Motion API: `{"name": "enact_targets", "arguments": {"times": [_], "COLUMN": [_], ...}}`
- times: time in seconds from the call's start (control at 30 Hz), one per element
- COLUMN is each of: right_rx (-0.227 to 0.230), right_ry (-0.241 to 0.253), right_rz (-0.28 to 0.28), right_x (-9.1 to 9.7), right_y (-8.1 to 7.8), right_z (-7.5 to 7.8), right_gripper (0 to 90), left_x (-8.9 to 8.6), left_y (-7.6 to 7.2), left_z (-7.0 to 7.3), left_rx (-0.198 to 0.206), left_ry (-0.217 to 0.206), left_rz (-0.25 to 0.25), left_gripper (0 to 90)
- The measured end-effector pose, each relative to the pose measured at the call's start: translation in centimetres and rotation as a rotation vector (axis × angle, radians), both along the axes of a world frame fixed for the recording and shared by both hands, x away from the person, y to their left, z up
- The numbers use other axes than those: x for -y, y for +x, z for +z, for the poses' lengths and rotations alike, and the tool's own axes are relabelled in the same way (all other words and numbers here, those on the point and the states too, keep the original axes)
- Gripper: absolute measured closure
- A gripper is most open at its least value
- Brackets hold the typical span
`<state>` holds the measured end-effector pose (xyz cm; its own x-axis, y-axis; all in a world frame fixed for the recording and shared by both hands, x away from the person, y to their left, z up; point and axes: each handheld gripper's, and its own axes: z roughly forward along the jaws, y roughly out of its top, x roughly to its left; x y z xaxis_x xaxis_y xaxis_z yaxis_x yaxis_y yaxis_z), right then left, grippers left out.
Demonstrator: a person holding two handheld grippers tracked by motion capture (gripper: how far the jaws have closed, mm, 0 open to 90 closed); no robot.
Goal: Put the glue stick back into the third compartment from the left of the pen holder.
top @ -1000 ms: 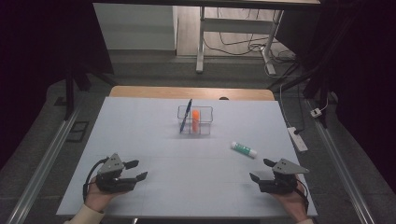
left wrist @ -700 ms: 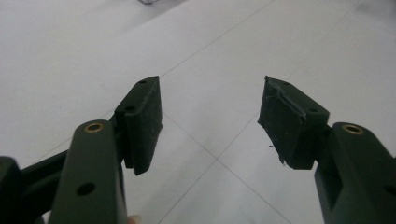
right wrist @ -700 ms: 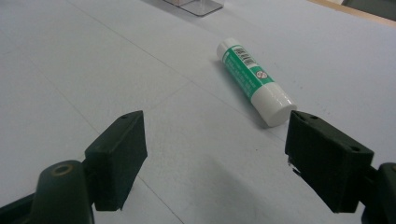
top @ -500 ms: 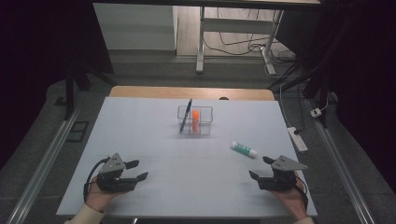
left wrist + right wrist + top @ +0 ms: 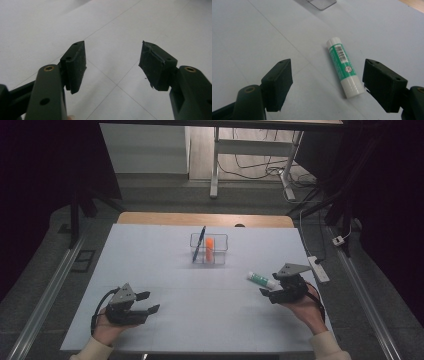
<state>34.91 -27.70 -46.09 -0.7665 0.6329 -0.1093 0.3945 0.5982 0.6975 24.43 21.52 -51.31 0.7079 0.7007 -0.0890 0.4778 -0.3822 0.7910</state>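
step: approach to pick, going by the layout. Your right gripper (image 5: 268, 291) is lined up on the glue stick (image 5: 343, 66); nothing gripped yet.

right claw: jaws wide but they've just been closing in a bit; the stick lies ahead of them, nearer the right-hand pad, not touched by either pad in the right gripper view.

glue stick: flat on the white table sheet (image 5: 150, 255), green-and-white tube, one white end close to the right-hand pad, the other white end pointing away from the claw towards the clear tray (image 5: 208, 249).

left claw: your left gripper (image 5: 146, 302) sits at the near-left of the sheet, well apart from the stick. Jaws wide, bare sheet between the pads (image 5: 76, 66) in the left gripper view. Holding nothing.

tray: well beyond the right claw, centre of the sheet. A blue pen (image 5: 199, 244) leans in it, an orange item (image 5: 209, 248) stands beside the pen. Likely the drop-off, that's my read.

next move: push the right claw forward and down so both pads straddle the tube mid-body, shift slightly to centre it, then close.

risk: round tube, could roll if one pad hits first. Square up across its long axis before you squeeze.
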Motion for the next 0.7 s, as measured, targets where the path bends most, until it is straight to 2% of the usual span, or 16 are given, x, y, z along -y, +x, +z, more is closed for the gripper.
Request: {"name": "enact_targets", "arguments": {"times": [0.33,0.47,0.6,0.7], "right_rx": [-0.043,-0.075,-0.091,-0.104], "right_ry": [-0.022,-0.05,-0.117,-0.133], "right_rz": [-0.037,-0.039,-0.028,-0.021], "right_x": [-0.2,-0.2,-0.4,-0.4], "right_y": [2.9,3.8,4.8,5.4], "right_z": [0.6,0.5,0.5,0.5], "right_gripper": [23.2,23.5,23.5,23.6], "left_x": [0.1,0.1,0.2,0.3], "left_y": [0.0,0.0,0.0,0.1], "left_z": [-0.1,-0.1,-0.1,-0.1], "left_rx": [-0.001,-0.001,-0.001,-0.002], "left_ry": [0.004,0.006,0.011,0.016], "left_rz": [-0.003,-0.003,-0.004,-0.006], "left_gripper": [37.9,37.8,37.7,37.6]}}
